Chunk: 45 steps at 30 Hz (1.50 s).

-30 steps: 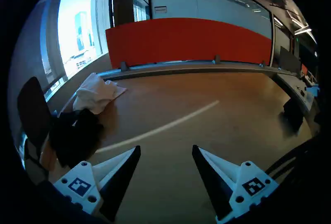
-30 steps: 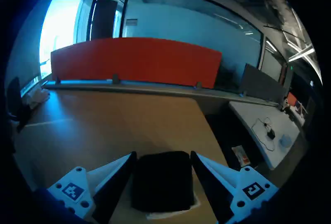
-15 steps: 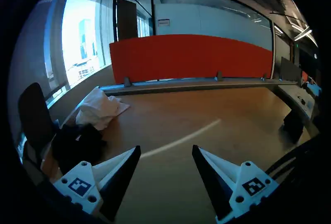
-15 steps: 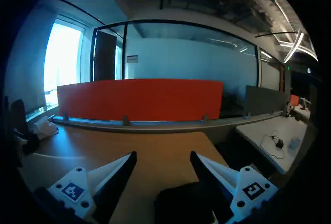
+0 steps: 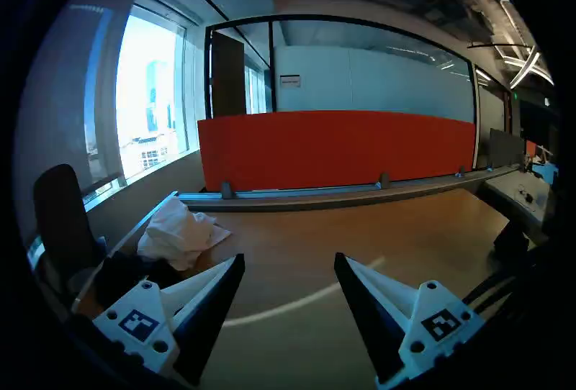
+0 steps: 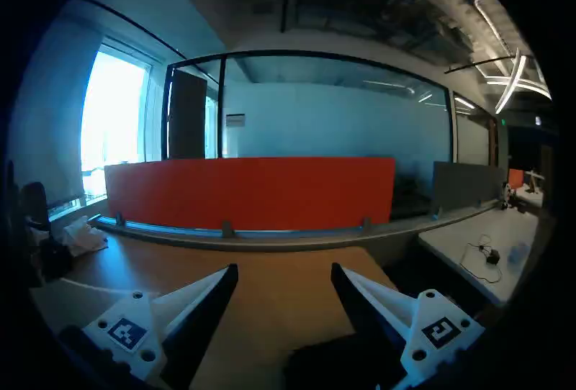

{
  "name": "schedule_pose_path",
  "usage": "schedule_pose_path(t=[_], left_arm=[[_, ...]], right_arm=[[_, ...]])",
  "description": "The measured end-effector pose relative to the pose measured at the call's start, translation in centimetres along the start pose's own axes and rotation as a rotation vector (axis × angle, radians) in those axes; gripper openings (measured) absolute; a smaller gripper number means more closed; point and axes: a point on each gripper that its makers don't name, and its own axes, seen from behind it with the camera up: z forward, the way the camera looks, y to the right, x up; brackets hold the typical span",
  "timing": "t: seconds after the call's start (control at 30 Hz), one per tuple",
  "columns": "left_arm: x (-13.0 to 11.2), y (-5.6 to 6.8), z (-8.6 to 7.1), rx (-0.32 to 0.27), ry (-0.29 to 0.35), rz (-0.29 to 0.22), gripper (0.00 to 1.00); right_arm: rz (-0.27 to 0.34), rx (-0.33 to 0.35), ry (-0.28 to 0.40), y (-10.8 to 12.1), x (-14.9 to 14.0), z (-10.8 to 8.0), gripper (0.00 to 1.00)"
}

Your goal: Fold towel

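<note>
A crumpled white towel (image 5: 178,234) lies at the far left of the wooden table (image 5: 374,246), with a dark cloth heap (image 5: 129,273) just in front of it. In the right gripper view the white towel (image 6: 83,235) is small at the far left, and a folded black towel (image 6: 338,365) sits low between the fingers at the table's near edge. My left gripper (image 5: 289,275) is open, raised over the table with nothing between its fingers. My right gripper (image 6: 284,282) is open too, held above the black towel without touching it.
An orange divider panel (image 5: 338,149) runs along the table's far edge. A dark chair back (image 5: 61,221) stands at the left by the window. A white line (image 5: 302,300) crosses the tabletop. Another desk (image 6: 489,246) with a cable lies to the right.
Both grippers have tilted upward, so the table sinks lower in both views. The black towel has slid down toward the bottom of the right gripper view. Both stay open.
</note>
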Motion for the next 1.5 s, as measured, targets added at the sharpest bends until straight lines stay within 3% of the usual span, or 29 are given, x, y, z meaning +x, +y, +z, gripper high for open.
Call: schedule_pose_path(t=[0.37,0.87,1.27,1.5], left_arm=[[2.9,0.2,0.2,-0.001,0.080,-0.019,0.92],[4.9,0.3,-0.1,0.003,0.136,-0.042,0.92],[5.1,0.0,-0.6,0.000,0.166,-0.058,0.92],[3.9,0.2,-0.4,-0.007,0.169,-0.053,0.92]], right_arm=[[-0.013,0.018,0.061,-4.2,2.1,0.6,1.00],[0.037,0.060,0.088,-11.1,2.9,1.3,1.00],[0.009,0.076,0.089,-13.7,3.4,1.6,1.00],[0.005,0.065,0.092,-14.4,3.6,1.5,1.00]])
